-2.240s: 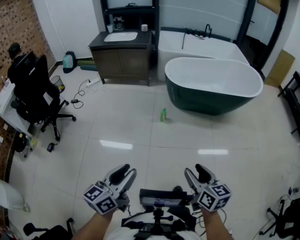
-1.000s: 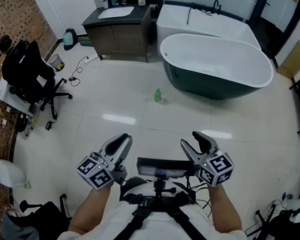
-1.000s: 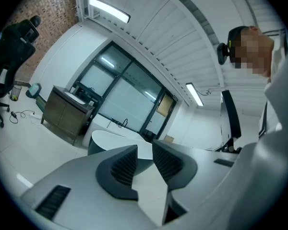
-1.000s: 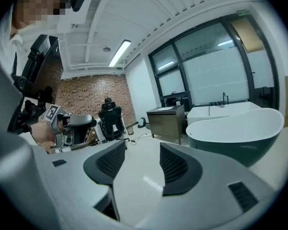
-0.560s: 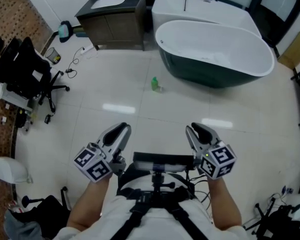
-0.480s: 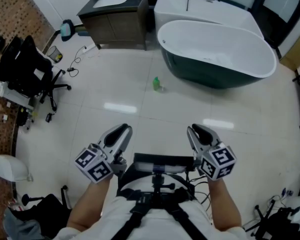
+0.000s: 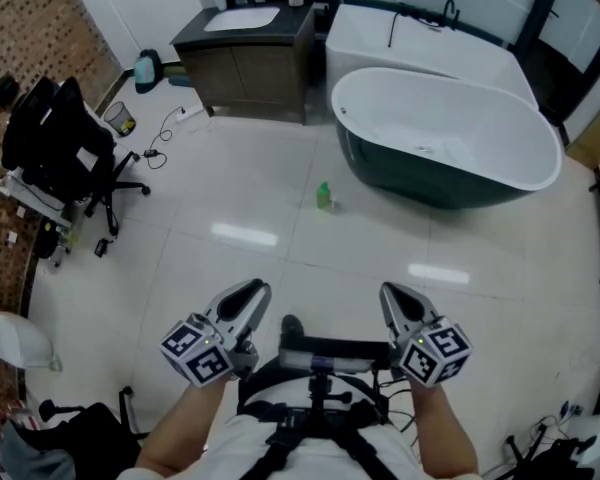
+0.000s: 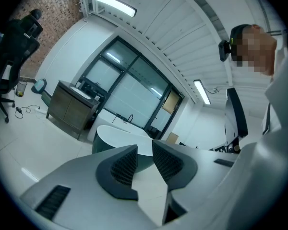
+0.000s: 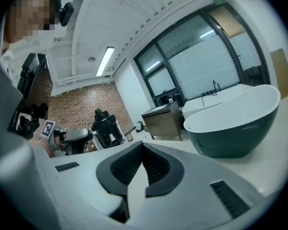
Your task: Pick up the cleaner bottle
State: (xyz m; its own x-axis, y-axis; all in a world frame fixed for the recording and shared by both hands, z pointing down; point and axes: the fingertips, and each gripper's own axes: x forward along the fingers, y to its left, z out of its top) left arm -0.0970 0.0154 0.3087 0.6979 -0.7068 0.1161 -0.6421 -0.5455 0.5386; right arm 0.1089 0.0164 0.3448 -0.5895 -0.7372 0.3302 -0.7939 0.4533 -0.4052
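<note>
The cleaner bottle (image 7: pixel 324 196), small and green, stands on the pale tiled floor in front of the dark bathtub (image 7: pixel 445 138), far ahead of both grippers. In the head view my left gripper (image 7: pixel 252 292) and right gripper (image 7: pixel 391 294) are held low near the person's chest, side by side and pointing forward. The left gripper (image 8: pixel 145 147) is shut with nothing between its pads. The right gripper (image 9: pixel 143 146) has just been closing and now has its tips together, empty. Neither gripper view shows the bottle.
A dark vanity cabinet (image 7: pixel 250 48) with a sink stands at the back, with a white tub (image 7: pixel 430 38) beside it. A black office chair (image 7: pixel 55 148) and floor cables (image 7: pixel 155 153) are at the left. A white rounded object (image 7: pixel 10 340) sits at the lower left.
Both grippers sit lower in the head view than before. The view has shifted, so the bottle and tub appear slightly lower and to the right. The bottle itself has not moved on the floor.
</note>
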